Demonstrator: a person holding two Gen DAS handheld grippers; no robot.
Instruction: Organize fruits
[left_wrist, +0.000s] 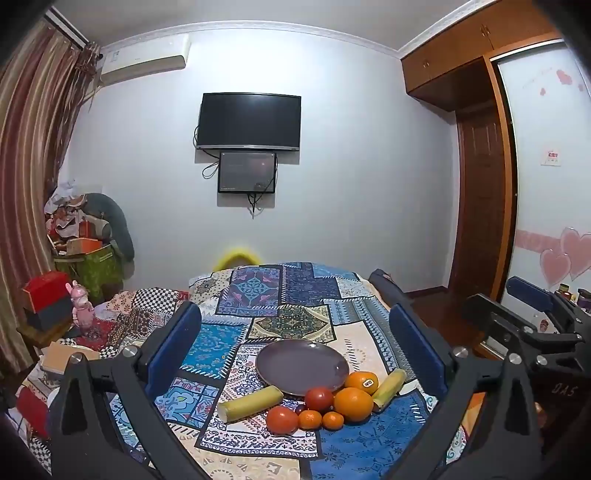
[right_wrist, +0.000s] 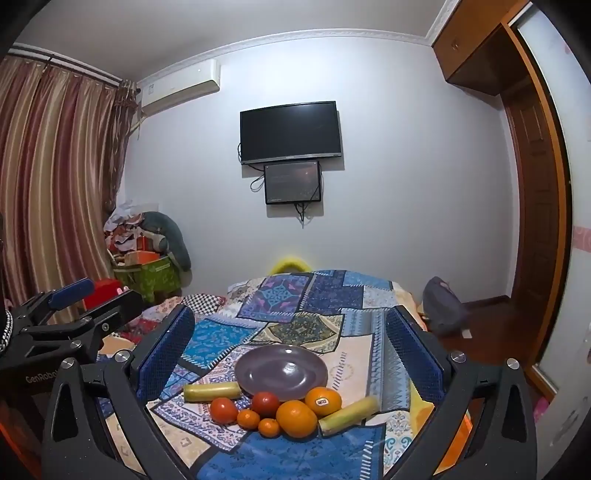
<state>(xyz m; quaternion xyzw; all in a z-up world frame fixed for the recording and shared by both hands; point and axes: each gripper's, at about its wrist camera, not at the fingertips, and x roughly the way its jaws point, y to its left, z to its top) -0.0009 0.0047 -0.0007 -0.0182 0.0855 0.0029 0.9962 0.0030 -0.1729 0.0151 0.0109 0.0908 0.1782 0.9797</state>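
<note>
1. Fruits lie in a tight cluster on the patchwork cloth (left_wrist: 229, 332), just in front of the plate (left_wrist: 302, 365), ahead of both grippers and touched by neither.
2. Left gripper (left_wrist: 295, 347): the blue pads stand wide apart with nothing between them, held above the cloth short of the fruit. Right gripper (right_wrist: 290, 347): likewise spread wide and holding nothing, hanging over the near cloth.
3. Nearest the fingers are two small mandarins (left_wrist: 309, 419), round and glossy, touching each other, with a smooth red tomato (left_wrist: 282, 420) on their left.
4. Behind them sit a second tomato (left_wrist: 318, 398) and a big orange (left_wrist: 353, 404) with dimpled skin; a stickered orange (left_wrist: 362, 382) rests against the plate's rim.
5. Two pale yellow-green cylinders, apparently corn (left_wrist: 250, 402), flank the group, one on the left, the other (left_wrist: 388, 387) on the right, both angled toward the plate.
6. The plate is a shallow, shiny grey-purple round with a bare middle.
7. Flat cloth lies free on all sides of the cluster; the cloth's right edge drops to a dark wooden floor (right_wrist: 491, 321), and clutter crowds its left edge.
8. Beyond stands a white wall with a TV (left_wrist: 249, 122).
</note>
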